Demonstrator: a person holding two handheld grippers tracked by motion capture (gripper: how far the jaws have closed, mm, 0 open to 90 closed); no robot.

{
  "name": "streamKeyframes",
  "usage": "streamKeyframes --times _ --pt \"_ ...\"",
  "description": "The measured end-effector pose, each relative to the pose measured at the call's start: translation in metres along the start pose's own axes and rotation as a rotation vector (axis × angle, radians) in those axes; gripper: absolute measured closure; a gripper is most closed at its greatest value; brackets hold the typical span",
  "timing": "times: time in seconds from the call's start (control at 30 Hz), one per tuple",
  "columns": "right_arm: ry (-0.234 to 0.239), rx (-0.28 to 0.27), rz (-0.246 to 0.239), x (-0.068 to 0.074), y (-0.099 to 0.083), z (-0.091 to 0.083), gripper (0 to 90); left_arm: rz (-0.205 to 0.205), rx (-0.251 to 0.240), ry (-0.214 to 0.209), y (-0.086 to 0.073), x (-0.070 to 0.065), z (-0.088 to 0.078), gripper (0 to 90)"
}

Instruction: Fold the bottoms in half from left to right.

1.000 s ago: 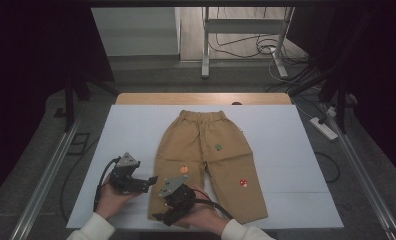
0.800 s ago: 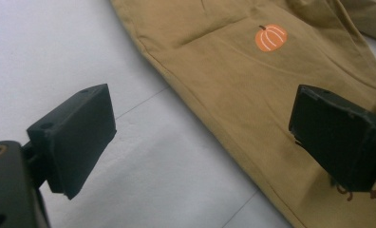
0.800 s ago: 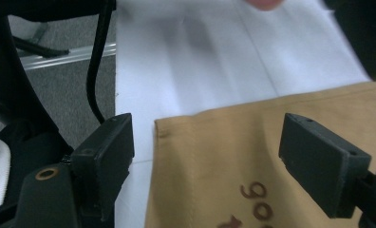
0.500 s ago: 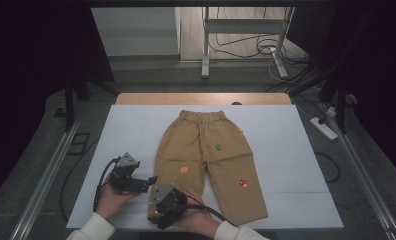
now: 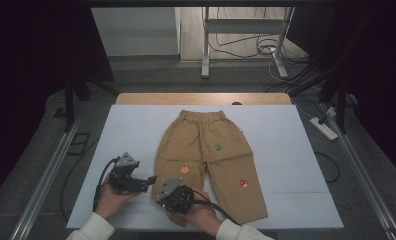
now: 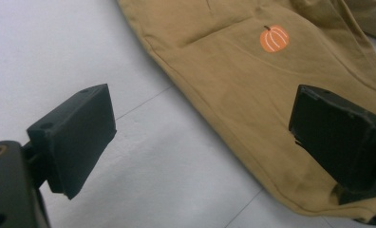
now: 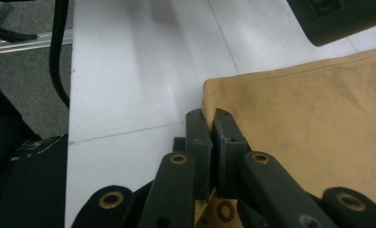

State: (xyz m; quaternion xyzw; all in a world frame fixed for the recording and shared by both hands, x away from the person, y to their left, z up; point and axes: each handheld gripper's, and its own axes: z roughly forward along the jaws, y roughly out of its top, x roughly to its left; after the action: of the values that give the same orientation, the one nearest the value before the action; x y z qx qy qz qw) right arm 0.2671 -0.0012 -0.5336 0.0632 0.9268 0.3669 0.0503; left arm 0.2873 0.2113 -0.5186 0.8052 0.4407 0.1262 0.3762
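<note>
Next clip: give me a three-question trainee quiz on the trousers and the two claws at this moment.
1. True or false: the right claw is shut on the hem corner of the tan cotton trousers.
2. Which embroidered patch sits between the jaws of the left claw in its own view: A green tree, B orange pumpkin, C red mushroom?
3. Fill in: the trousers lie flat on a ___ table cover.

Key: 1 true, its jaws have just been closing onto the cloth; 2 B; 3 white.
</note>
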Motion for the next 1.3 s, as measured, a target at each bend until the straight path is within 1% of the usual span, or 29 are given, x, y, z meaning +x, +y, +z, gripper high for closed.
streamKeyframes --times 0.07,0.13,0.33,0.43,0.57,0.77,0.87,1.0,1.07,1.2,1.3 --pt "0.007 0.005 0.000 0.000 -0.001 -0.002 86.3 0.000 0.000 0.001 0.000 0.000 0.000 7.9" --pt "0.008 -0.005 -0.003 0.000 -0.001 -0.005 86.2 -0.006 -0.002 0.001 0.000 0.001 0.000 7.9" --pt "0.015 -0.032 0.012 -0.002 -0.003 -0.019 86.2 -0.017 -0.005 -0.001 0.002 0.002 0.002 7.9" --pt "0.024 -0.053 0.031 -0.003 -0.006 -0.026 86.2 -0.021 -0.007 -0.002 0.005 0.001 0.004 7.9" --pt "0.028 -0.065 0.029 -0.004 -0.009 -0.032 86.2 -0.019 -0.012 0.001 0.010 0.001 0.007 8.4" --pt "0.024 -0.066 0.029 -0.003 -0.009 -0.035 86.2 -0.016 -0.021 -0.002 0.021 0.000 0.011 8.7" --pt "0.025 -0.078 0.030 -0.004 -0.009 -0.036 86.2 -0.021 -0.022 0.001 0.025 0.003 0.013 9.2" --pt "0.025 -0.075 0.030 -0.004 -0.009 -0.036 86.2 -0.020 -0.022 0.011 0.034 0.006 0.019 9.6" --pt "0.027 -0.077 0.031 -0.005 -0.009 -0.036 86.2 -0.019 -0.021 0.008 0.038 0.007 0.023 9.9" --pt "0.026 -0.077 0.032 -0.005 -0.010 -0.036 86.1 0.004 -0.012 0.026 0.047 0.005 0.027 10.1" --pt "0.024 -0.073 0.028 -0.005 -0.010 -0.037 86.1 0.019 -0.017 0.023 0.054 0.002 0.028 10.1"
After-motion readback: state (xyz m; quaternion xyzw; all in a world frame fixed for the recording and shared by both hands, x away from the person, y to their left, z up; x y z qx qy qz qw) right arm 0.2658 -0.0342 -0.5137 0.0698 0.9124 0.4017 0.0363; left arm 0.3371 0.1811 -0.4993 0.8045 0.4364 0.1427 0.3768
